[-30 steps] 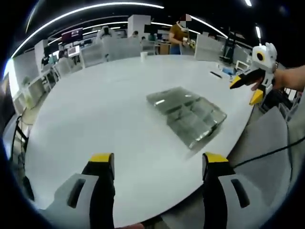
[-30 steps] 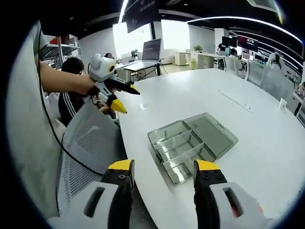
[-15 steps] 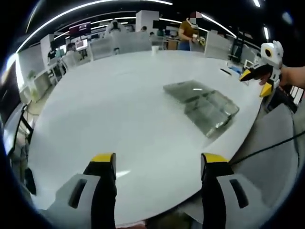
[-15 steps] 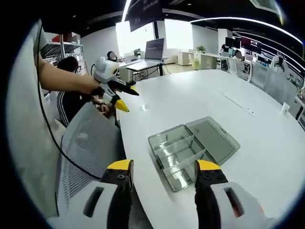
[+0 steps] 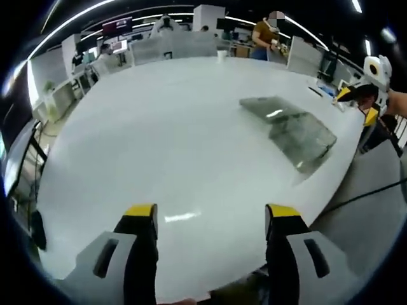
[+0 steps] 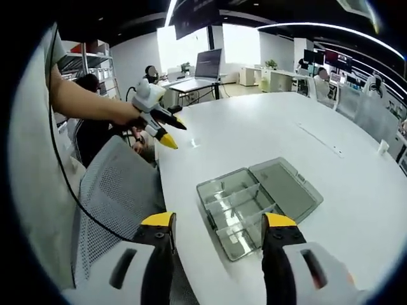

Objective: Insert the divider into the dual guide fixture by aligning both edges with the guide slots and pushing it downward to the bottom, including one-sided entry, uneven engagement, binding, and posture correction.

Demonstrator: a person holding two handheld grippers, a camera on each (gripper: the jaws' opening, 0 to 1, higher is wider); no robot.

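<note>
Spanning an open office, a white oval table [image 5: 159, 140] bears a clear fixture [image 6: 257, 197]

This is an open-plan office. A large white oval counter [image 5: 172, 133] like a meeting table is ringed by grey mesh chairs [image 6: 117, 197]. Rows of desks with monitors [image 6: 206, 63] stand behind it, along with shelving [image 6: 79, 63], and long strip lights [image 6: 318, 28] curve across a dark ceiling. People [image 5: 264, 41] sit or stand at the far workstations.
</note>
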